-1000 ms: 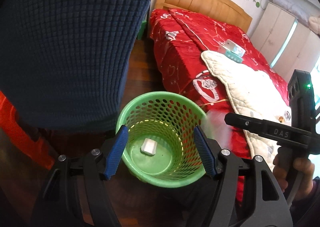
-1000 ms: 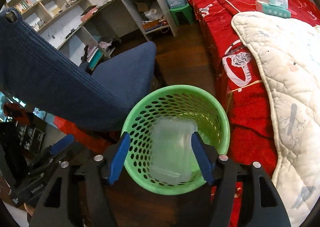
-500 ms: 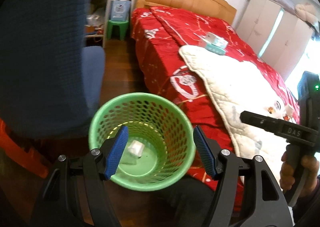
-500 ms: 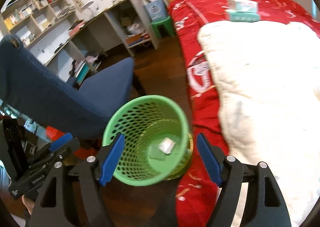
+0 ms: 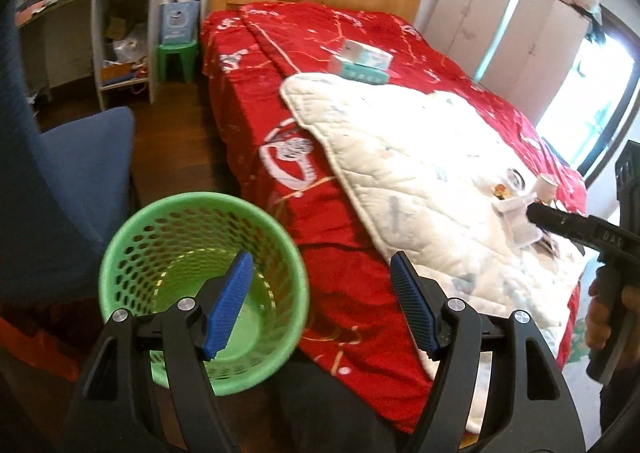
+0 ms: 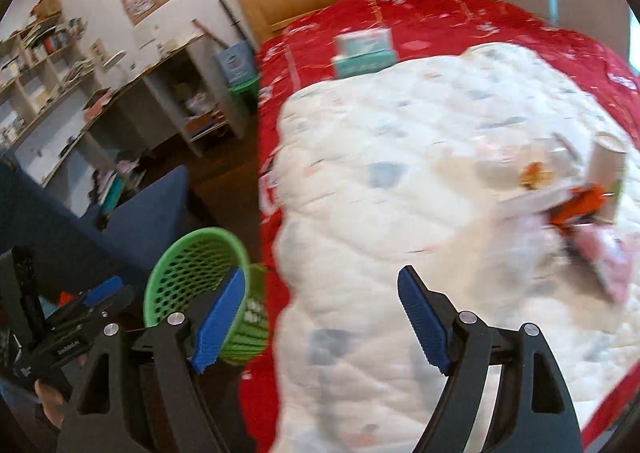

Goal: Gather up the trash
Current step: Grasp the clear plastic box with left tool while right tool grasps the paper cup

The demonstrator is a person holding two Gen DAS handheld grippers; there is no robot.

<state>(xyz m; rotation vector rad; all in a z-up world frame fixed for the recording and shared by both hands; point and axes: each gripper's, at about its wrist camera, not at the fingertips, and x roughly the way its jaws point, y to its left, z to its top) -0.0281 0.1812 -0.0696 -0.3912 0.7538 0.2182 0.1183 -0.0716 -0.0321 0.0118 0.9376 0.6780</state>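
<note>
A green perforated waste basket (image 5: 200,285) stands on the floor beside the bed; it also shows in the right wrist view (image 6: 192,285). My left gripper (image 5: 320,305) is open and empty, above the basket's right rim. My right gripper (image 6: 320,317) is open and empty over the white quilt (image 6: 420,181). A pile of trash (image 6: 576,205), with white paper, an orange wrapper and a pink packet, lies on the quilt at the right. It also shows in the left wrist view (image 5: 520,205), small and partly behind the right gripper's body.
The bed has a red cover (image 5: 320,53) with a teal and white box (image 5: 364,63) on it. A blue chair (image 5: 60,181) stands left of the basket. A desk with shelves (image 6: 120,101) and a green stool (image 5: 178,57) are at the back.
The right gripper let a clear plastic piece drop into the basket, then swung right over the quilt toward the trash pile. The left gripper also turned right, off the basket.
</note>
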